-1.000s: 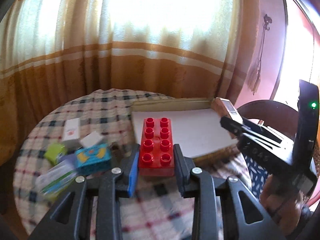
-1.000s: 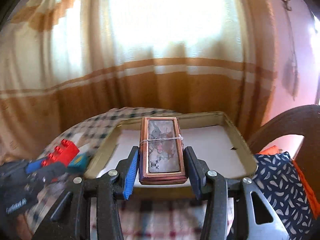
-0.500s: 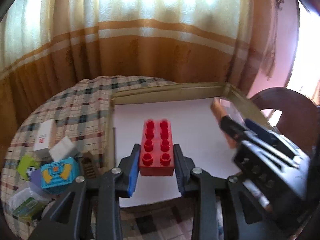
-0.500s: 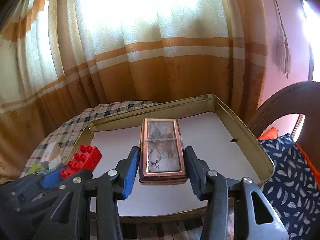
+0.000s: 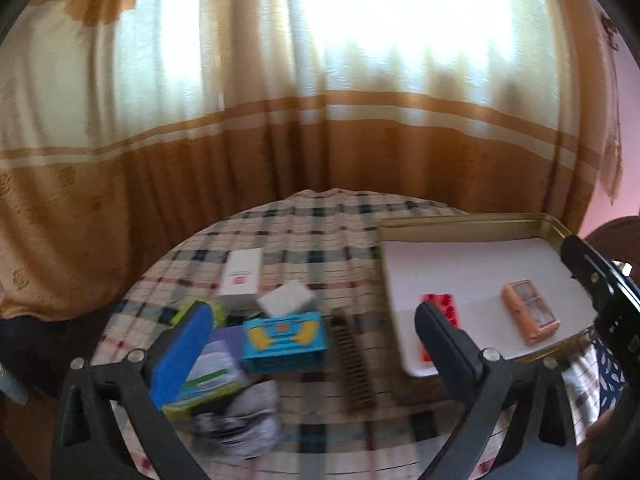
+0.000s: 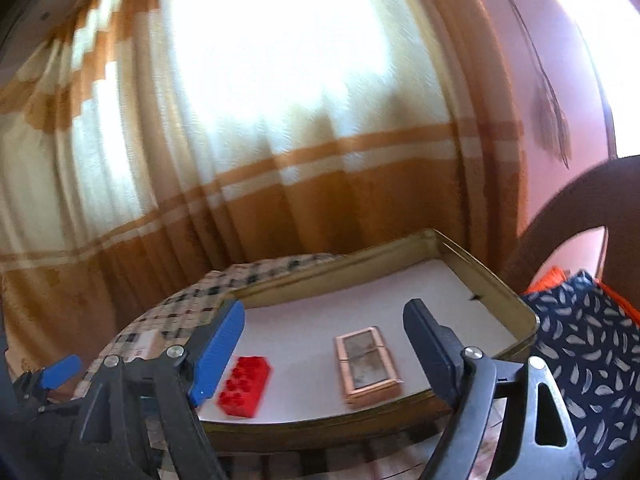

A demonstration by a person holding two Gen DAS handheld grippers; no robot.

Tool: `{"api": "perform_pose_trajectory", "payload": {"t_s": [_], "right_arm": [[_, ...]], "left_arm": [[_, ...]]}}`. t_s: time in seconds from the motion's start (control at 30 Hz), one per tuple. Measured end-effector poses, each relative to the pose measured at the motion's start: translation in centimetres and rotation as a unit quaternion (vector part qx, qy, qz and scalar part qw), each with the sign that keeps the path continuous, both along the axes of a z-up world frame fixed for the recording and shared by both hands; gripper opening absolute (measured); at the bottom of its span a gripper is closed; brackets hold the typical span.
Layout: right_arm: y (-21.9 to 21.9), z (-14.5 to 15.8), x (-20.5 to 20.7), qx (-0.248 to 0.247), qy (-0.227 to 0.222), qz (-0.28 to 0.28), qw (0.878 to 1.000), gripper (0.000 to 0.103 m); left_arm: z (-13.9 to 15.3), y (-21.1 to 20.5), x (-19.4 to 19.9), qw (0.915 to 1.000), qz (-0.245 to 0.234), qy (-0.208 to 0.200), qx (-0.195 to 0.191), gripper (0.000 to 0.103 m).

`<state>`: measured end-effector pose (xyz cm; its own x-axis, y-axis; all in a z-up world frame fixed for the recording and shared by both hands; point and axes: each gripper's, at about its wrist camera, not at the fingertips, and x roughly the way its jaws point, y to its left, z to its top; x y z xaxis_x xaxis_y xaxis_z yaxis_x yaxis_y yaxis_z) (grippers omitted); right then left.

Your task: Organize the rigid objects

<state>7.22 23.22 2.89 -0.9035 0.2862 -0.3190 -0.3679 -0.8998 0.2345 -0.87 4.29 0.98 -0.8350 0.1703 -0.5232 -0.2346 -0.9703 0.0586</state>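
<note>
The red studded brick (image 6: 244,386) and the copper-framed flat box (image 6: 368,364) lie side by side on the white liner of the gold metal tray (image 6: 524,320). My right gripper (image 6: 324,352) hovers just before the tray's near rim, jaws opening, pads clear of the box below. My left gripper (image 5: 316,344) is over the checked tablecloth left of the tray, jaws opening wide with nothing held. In the left wrist view its right finger (image 5: 444,344) partly hides the brick (image 5: 440,308); the copper box (image 5: 530,316) shows further right.
A pile of small items sits left of the tray (image 5: 460,220): a blue toy box (image 5: 286,338), a white carton (image 5: 240,276), a white block (image 5: 286,300), a brown comb (image 5: 354,360), packets (image 5: 208,376). A curtain hangs behind. A chair with a patterned cushion (image 6: 592,340) stands right.
Both grippers let go: the red brick and the copper box now rest in the tray. Both jaws spread wide. The left gripper swung left toward the pile; the right drew back.
</note>
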Motion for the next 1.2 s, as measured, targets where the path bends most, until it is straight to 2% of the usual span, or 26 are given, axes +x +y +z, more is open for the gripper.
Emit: {"api": "perform_pose_trajectory", "payload": {"t_s": [0.13, 0.33, 0.47, 1.2], "right_arm": [[-2.5, 0.4, -0.1, 0.041, 0.013, 0.010, 0.999, 0.084], [-4.6, 0.5, 0.3, 0.090, 0.026, 0.018, 0.995, 0.088], [-4.8, 0.2, 0.1, 0.092, 0.014, 0.020, 0.995, 0.088], [-4.7, -0.2, -0.1, 0.091, 0.000, 0.014, 0.996, 0.088]], "left_arm": [[-0.3, -1.3, -0.4, 0.9993, 0.032, 0.011, -0.019, 0.102], [-1.5, -3.1, -0.5, 0.9980, 0.060, 0.008, -0.017, 0.102], [-2.2, -3.5, -0.8, 0.9978, 0.063, -0.008, -0.017, 0.102], [-2.4, -3.7, -0.8, 0.9976, 0.066, -0.012, -0.020, 0.102]]}}
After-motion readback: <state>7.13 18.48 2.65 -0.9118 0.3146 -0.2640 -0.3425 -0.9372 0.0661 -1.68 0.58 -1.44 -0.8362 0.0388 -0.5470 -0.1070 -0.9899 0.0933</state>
